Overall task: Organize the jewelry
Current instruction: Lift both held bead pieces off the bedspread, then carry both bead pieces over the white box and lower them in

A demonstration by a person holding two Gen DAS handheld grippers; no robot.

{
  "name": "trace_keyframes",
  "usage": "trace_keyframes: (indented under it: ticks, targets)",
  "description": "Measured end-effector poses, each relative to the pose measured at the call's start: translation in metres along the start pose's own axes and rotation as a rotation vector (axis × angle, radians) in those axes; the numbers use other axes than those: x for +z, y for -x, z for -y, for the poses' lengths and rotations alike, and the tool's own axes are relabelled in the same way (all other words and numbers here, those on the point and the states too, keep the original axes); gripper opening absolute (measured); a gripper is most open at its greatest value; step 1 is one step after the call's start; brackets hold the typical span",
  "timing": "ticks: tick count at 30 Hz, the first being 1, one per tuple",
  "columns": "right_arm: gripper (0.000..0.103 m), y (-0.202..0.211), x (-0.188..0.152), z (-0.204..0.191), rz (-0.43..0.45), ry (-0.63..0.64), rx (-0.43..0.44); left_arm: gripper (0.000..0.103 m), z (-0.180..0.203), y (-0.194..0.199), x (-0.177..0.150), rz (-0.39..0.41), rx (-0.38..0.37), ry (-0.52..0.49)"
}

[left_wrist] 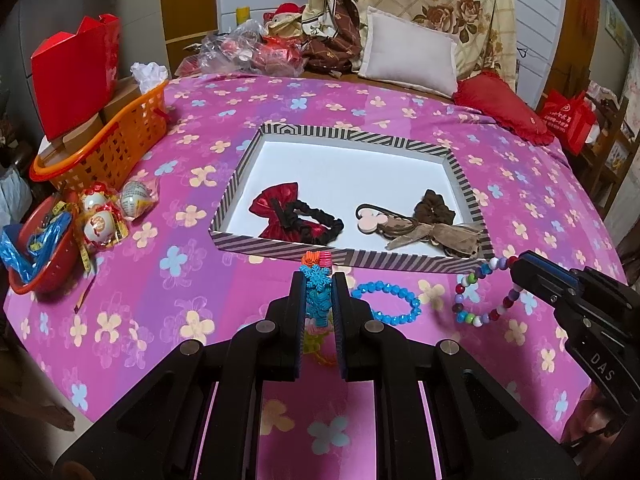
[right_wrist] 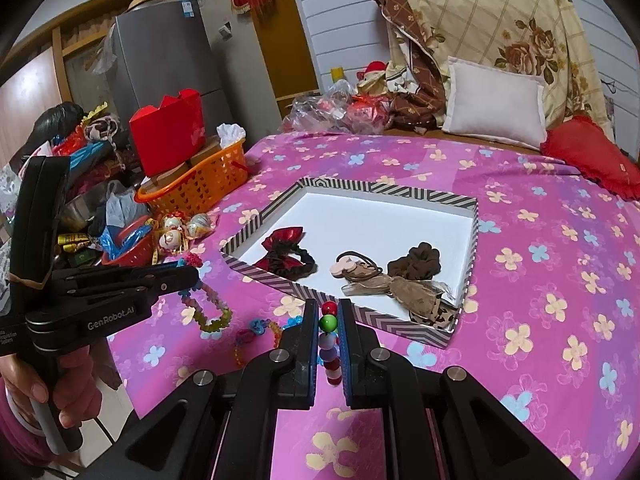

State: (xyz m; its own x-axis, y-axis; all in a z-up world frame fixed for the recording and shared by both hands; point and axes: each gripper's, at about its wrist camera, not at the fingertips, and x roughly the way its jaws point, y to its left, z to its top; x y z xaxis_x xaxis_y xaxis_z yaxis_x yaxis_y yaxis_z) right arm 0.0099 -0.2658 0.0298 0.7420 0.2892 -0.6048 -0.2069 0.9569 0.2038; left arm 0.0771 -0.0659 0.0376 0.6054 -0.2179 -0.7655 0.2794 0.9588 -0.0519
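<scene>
Tray (left_wrist: 352, 258) of striped card, seen at frame centre in both views, set on the pink flowered sheet (left_wrist: 200, 92) of a bed. Found inside, on its white floor: red bow (left_wrist: 276, 208) toward the left, touching a black scrunchie (left_wrist: 320, 222); pink mouse-shaped hair tie (left_wrist: 370, 220) near the middle; brown scrunchie (left_wrist: 434, 206) and tan ribbon bow (left_wrist: 440, 238) toward the right, bunched together.

Found the left tongs (left_wrist: 319, 280) clamped on a snowflake bracelet (left_wrist: 318, 278), held just below the tray's near rim in the left wrist view, loop dangling beneath. Found the right tongs (right_wrist: 329, 308) pinched on a mixed-colour bead bracelet (right_wrist: 329, 322), likewise outside the tray, near its lower right corner, with the rest hanging free. Noted a blue bead bracelet (left_wrist: 388, 300) lying flat on the sheet between the two, just below the tray.

Noted at the left of frame an orange basket (left_wrist: 120, 136) holding cardboard boxes, a red box (left_wrist: 76, 76) and white tissue; below it, a red bowl (left_wrist: 40, 276) with crumpled blue plastic inside, and three wrapped eggs (left_wrist: 116, 212) just beside it.
</scene>
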Motion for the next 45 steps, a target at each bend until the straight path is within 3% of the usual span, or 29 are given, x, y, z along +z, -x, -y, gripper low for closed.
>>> trace_keyframes:
  ticks: [16, 34, 45]
  targets:
    - [0.009, -0.018, 0.016, -0.004, -0.019, 0.022, 0.002, 0.011, 0.000, -0.015, 0.014, -0.010, 0.018, -0.004]
    - [0.009, -0.056, 0.058, 0.002, -0.022, 0.024, -0.003, 0.011, 0.000, -0.042, 0.066, -0.007, 0.024, 0.016]
    - [0.009, -0.095, 0.074, 0.014, -0.035, -0.020, 0.015, 0.011, 0.005, -0.083, 0.093, -0.026, 0.032, 0.036]
